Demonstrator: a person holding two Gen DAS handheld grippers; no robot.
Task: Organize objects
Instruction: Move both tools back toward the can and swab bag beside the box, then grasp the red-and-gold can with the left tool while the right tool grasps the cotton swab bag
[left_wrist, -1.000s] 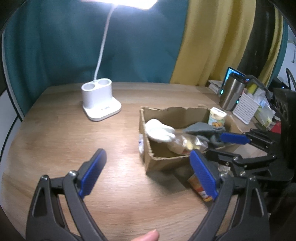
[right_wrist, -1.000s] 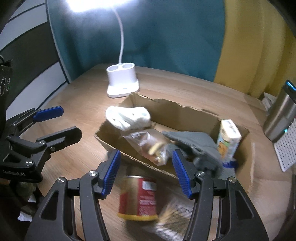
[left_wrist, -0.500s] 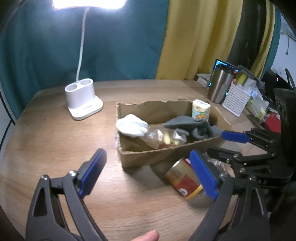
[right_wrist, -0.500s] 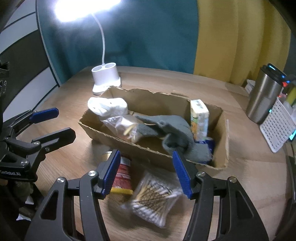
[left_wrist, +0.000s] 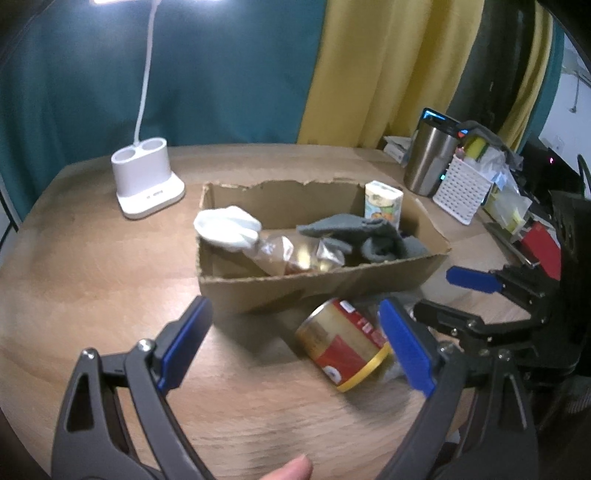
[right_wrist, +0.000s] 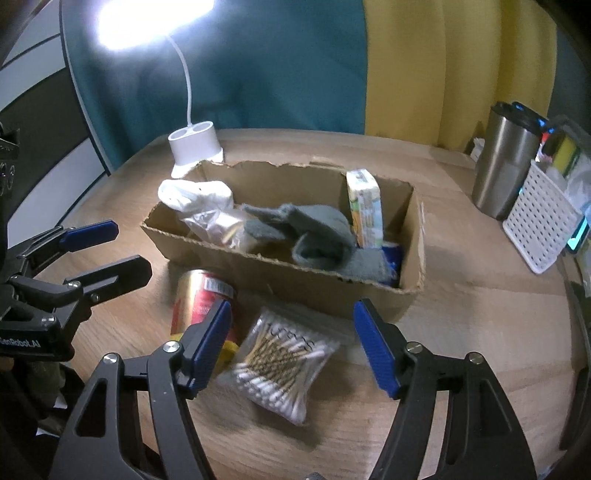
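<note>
A torn cardboard box (left_wrist: 317, 286) (right_wrist: 280, 284) sits mid-table, holding a white sock (left_wrist: 227, 227), a clear snack bag (left_wrist: 295, 254), a grey cloth (right_wrist: 314, 232) and a small carton (right_wrist: 364, 206). A red and gold can (left_wrist: 343, 343) (right_wrist: 201, 299) lies on its side in front of the box. A clear bag of cotton swabs (right_wrist: 284, 363) lies beside it. My left gripper (left_wrist: 295, 347) is open and empty, just short of the can. My right gripper (right_wrist: 291, 343) is open and empty, above the swab bag.
A white lamp base (left_wrist: 146, 182) stands at the back left. A steel tumbler (right_wrist: 504, 173) and a white perforated basket (right_wrist: 539, 218) with clutter stand at the right edge. The wooden table (left_wrist: 92, 266) has bare wood to the left of the box.
Both grippers have drawn back from the box and turned right. The can, the swab bag and the whole box now show. Both stay open.
</note>
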